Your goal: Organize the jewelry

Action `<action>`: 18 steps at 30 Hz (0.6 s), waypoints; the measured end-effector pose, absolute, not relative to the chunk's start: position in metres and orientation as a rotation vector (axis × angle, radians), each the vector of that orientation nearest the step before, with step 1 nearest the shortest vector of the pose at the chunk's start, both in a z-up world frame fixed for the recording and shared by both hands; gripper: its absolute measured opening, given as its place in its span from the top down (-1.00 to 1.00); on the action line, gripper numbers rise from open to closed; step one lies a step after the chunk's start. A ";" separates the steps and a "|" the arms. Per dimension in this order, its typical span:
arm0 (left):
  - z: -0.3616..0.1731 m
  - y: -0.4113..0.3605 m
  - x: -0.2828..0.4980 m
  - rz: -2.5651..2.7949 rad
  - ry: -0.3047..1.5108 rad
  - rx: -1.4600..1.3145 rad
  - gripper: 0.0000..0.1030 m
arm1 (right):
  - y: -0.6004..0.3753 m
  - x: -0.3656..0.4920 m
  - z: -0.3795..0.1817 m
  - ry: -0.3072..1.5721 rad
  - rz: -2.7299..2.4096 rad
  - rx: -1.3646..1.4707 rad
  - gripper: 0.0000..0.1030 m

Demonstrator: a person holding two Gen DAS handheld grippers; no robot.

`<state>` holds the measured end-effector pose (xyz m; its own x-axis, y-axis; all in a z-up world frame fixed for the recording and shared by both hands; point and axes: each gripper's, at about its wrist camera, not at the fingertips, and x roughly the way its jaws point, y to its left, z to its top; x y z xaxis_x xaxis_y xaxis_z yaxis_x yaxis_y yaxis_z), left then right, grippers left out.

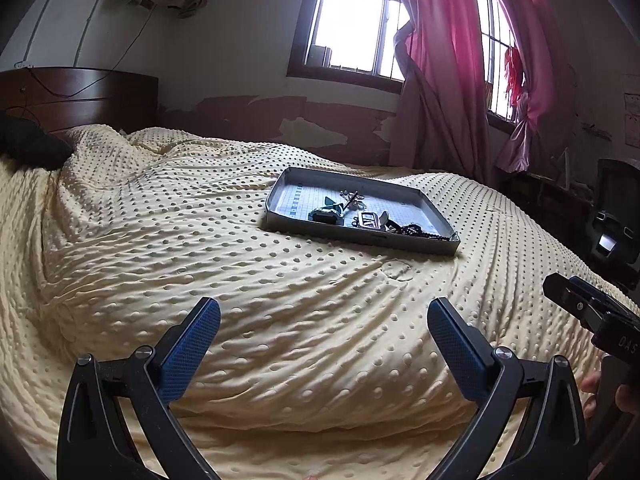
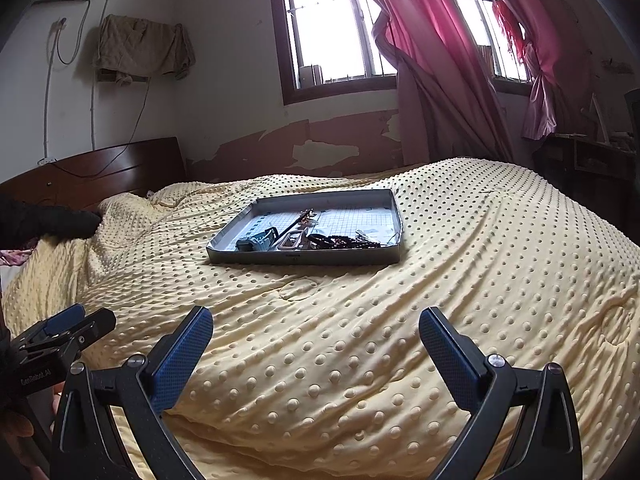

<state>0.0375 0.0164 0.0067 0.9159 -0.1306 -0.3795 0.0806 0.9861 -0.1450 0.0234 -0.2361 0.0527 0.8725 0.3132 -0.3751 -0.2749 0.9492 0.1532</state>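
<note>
Item: shallow grey tray [image 1: 414, 245], lined with grid-printed paper, lying flat on a bed under a pale yellow dotted bedspread [image 1: 240, 264].

Contents: jewelry [image 1: 362, 216] heaped together toward the tray's near wall. It includes a dark beaded strand [image 2: 348, 243] at the right of the heap, a blue-grey watch-like piece [image 2: 258, 241] at the left, a slim dark stick-shaped piece [image 2: 295, 222] lying diagonally, and a pale rectangular piece [image 2: 294, 242] between them. Finer pieces are too small to name. The far part of the tray floor is bare.

Left gripper [image 1: 324, 344]: fingers spread wide, holding nothing, poised over the bedspread.

Right gripper [image 2: 316, 344]: fingers equally wide apart, empty.

Relation: the tray lies ahead of both grippers, well apart from each, with open bedspread between. In the left wrist view it sits ahead and to the right; in the right wrist view it is nearly dead ahead, slightly left. The tray's long axis runs across the line of reach. The right gripper looks better aligned with it.

Status: the pieces lie mixed in one heap. This fits either sorting still to come or everything gathered into the tray.
</note>
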 end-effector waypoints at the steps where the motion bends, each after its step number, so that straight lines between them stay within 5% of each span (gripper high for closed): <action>1: 0.007 0.017 0.038 -0.109 0.399 -0.128 -0.97 | -0.236 0.024 0.053 0.409 0.308 0.095 -1.00; 18: 0.007 0.017 0.038 -0.105 0.397 -0.124 -0.97 | -0.234 0.024 0.052 0.411 0.310 0.091 -1.00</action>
<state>0.0383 0.0171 0.0073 0.9170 -0.1261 -0.3784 0.0777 0.9870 -0.1406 0.0239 -0.2341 0.0520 0.8706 0.3142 -0.3787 -0.2775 0.9490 0.1494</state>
